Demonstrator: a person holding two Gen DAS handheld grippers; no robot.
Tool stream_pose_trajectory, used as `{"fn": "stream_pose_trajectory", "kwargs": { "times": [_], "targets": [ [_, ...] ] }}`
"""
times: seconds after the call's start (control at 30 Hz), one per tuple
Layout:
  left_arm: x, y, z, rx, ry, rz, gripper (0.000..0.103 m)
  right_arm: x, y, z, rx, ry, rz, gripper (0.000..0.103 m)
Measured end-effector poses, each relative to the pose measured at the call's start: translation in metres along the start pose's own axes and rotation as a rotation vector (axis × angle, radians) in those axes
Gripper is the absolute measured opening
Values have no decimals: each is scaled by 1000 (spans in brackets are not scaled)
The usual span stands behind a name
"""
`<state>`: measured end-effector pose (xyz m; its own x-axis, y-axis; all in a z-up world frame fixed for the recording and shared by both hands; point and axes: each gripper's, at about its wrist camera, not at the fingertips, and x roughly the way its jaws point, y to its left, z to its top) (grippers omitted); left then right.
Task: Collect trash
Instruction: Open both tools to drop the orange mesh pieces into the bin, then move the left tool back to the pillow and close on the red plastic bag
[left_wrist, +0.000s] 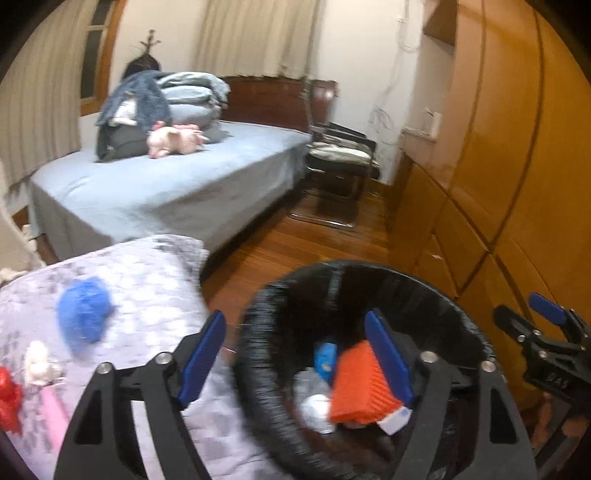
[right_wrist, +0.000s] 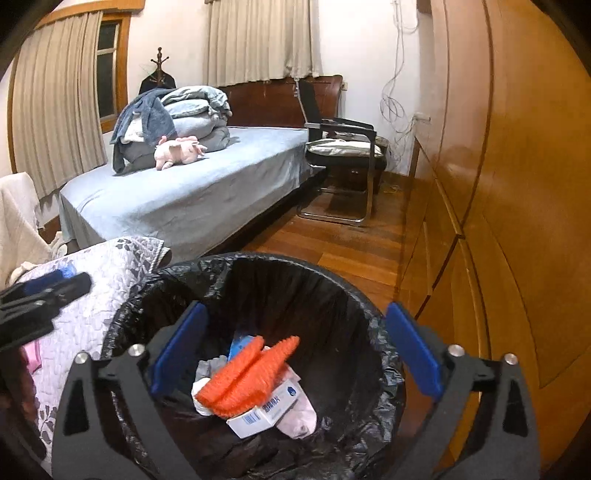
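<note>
A bin lined with a black bag (left_wrist: 255, 369) (right_wrist: 384, 354) stands on the wood floor beside a quilted table. Inside lie an orange ribbed piece (right_wrist: 243, 376) (left_wrist: 358, 387), a white box (right_wrist: 266, 410), crumpled white tissue (left_wrist: 317, 406) and a blue item (left_wrist: 325, 358). My left gripper (left_wrist: 295, 358) is open and empty over the bin's left rim. My right gripper (right_wrist: 295, 354) is open and empty above the bin mouth. On the quilt (left_wrist: 147, 280) lie a blue crumpled piece (left_wrist: 85, 314), a white piece (left_wrist: 38, 363), a red piece (left_wrist: 9, 398) and a pink strip (left_wrist: 55, 410).
A bed (right_wrist: 192, 192) with folded bedding and a pink plush toy (right_wrist: 177, 149) stands behind. A black chair (right_wrist: 343, 147) sits by the bed. A wooden wardrobe (right_wrist: 517, 184) lines the right side. Wood floor (right_wrist: 332, 240) lies between.
</note>
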<state>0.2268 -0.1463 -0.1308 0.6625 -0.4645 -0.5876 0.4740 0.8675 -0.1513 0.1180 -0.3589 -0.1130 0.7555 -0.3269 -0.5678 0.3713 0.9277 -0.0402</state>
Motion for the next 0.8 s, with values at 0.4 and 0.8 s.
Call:
{"fn": "stream_pose_trajectory", "kwargs": {
  "times": [0.4, 0.8],
  "targets": [
    [-72, 104, -12, -127, -86, 247, 97, -6, 85, 15, -91, -29, 169, 98],
    [-123, 190, -45, -229, -89, 447, 97, -8, 197, 22, -196, -29, 370, 98]
  ]
}}
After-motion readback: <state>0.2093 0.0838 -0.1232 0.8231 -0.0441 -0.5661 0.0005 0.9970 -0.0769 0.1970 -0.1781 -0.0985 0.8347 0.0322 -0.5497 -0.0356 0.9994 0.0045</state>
